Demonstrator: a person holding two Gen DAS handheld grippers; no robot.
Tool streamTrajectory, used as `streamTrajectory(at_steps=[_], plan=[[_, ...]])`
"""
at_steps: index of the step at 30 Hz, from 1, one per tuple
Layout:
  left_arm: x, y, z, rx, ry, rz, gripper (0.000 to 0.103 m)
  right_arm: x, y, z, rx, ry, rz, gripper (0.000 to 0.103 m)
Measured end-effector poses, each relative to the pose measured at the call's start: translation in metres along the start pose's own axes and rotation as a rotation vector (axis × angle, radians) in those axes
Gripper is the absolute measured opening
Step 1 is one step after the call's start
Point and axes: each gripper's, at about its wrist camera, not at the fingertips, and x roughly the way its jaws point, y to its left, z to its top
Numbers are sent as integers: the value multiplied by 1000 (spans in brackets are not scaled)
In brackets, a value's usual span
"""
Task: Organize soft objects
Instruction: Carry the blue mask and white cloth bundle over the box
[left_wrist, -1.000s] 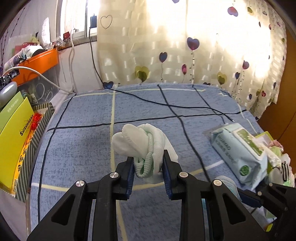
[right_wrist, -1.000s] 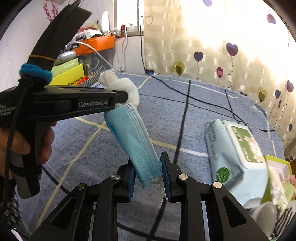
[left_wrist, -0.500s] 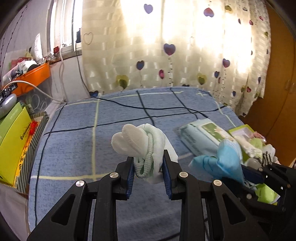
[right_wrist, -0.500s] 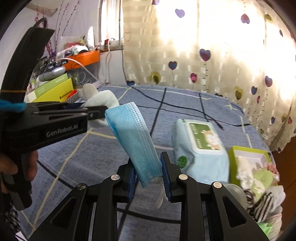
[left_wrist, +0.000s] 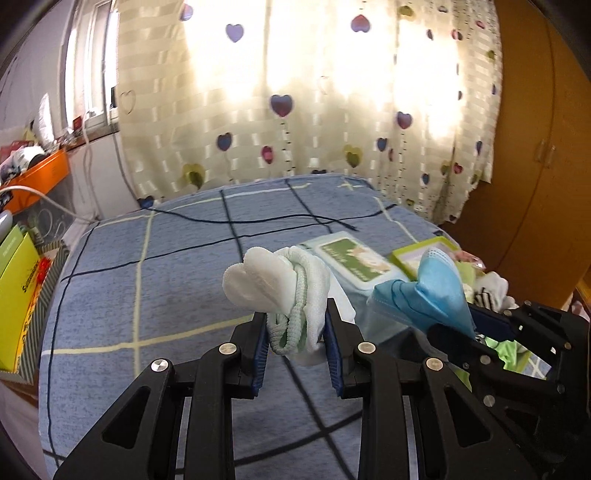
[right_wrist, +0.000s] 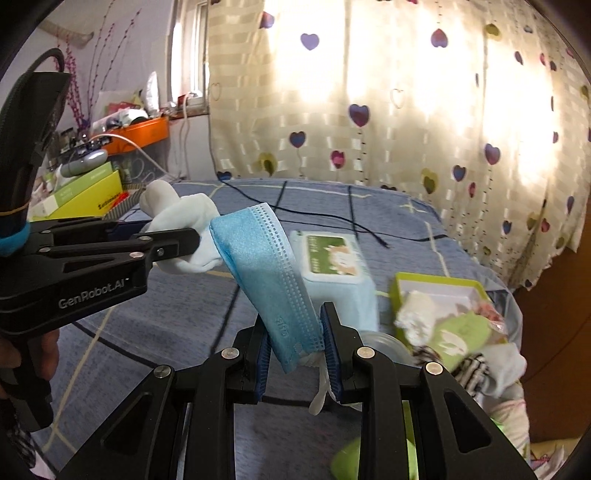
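Note:
My left gripper is shut on a bundle of white socks with pale green cuffs, held above the blue checked bed. My right gripper is shut on a folded blue face mask, also held above the bed. The mask and right gripper show at the right of the left wrist view. The left gripper with the socks shows at the left of the right wrist view. A green box with socks and small soft items lies at the right.
A pack of wet wipes lies on the bed beside the green box. A black cable crosses the far bed. Yellow-green boxes and an orange shelf stand left. A wooden wardrobe stands right.
Both grippers have swung to the right over the bed, holding their items. The wipes pack and the green box have come further into view.

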Motion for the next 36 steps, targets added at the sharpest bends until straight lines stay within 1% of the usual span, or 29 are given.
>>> streamTrajectory(at_steps=[6,11,17,21,26,33,36], plan=[[1,-33,1,31,4,-58,28,-16,-27,-12,33,-1,-45,25],[6,-63,3,65,13,-111,28,-30,-52,-25,55,7,-100,25],[19,-95,6,86,44,-198,28,-44,-90,-44,110,28,-178,25],[25,-113,6,111,51,-221,28,-48,-114,-59,142,55,-226,25],[36,-134,6,129,78,-260,28,-47,-136,-77,179,91,-258,25],[55,-159,4,151,123,-313,28,-43,-152,-98,194,138,-303,25],[64,-169,5,172,136,-316,28,-42,-160,-105,201,153,-331,25]])
